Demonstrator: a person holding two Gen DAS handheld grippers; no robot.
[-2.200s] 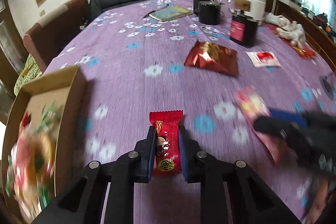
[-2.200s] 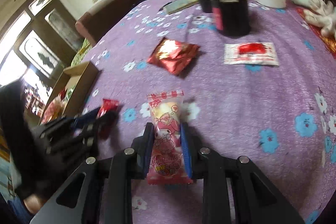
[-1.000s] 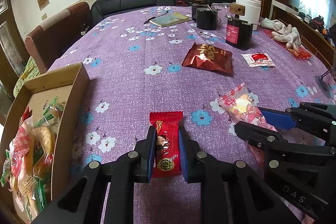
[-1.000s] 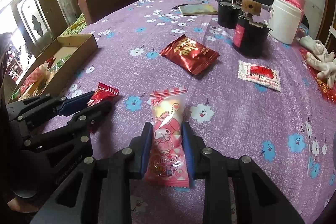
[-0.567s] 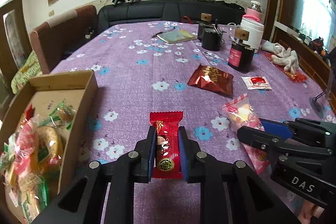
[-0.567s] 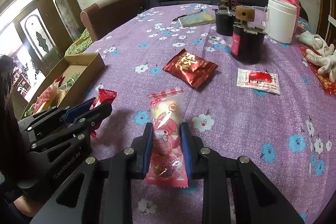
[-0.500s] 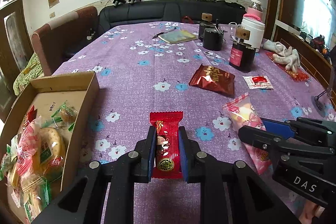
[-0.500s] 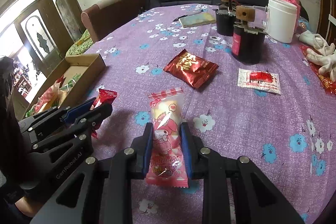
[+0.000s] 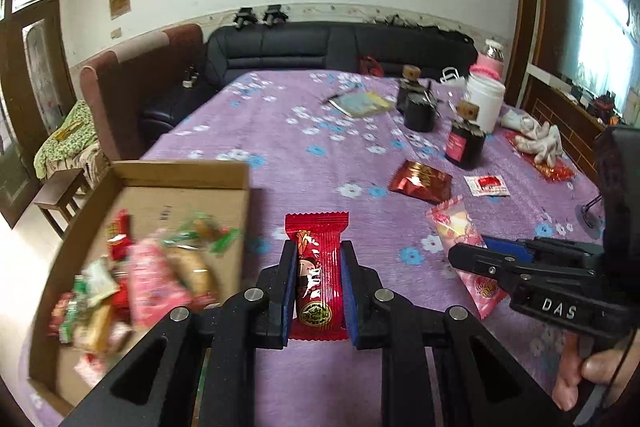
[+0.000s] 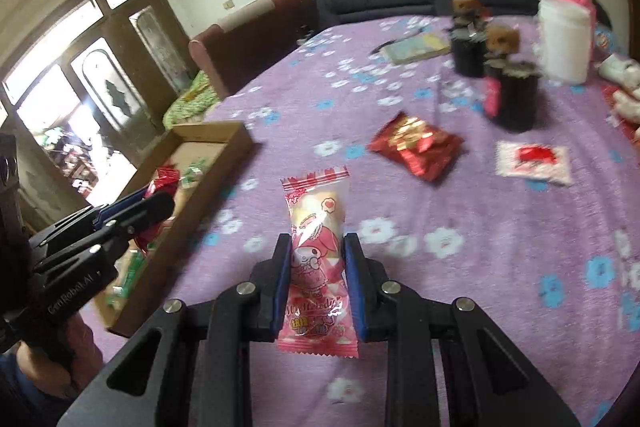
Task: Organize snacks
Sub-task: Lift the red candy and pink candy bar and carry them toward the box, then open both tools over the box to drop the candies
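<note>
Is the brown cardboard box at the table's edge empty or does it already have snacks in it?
Partly filled. The brown cardboard box holds a heap of wrapped snacks at its near end; bare cardboard shows at the far end.

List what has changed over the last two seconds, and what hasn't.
The left gripper has carried its red snack bar up and toward the cardboard box. The right gripper keeps holding the pink packet. The red bag and white sachet lie untouched.
</note>
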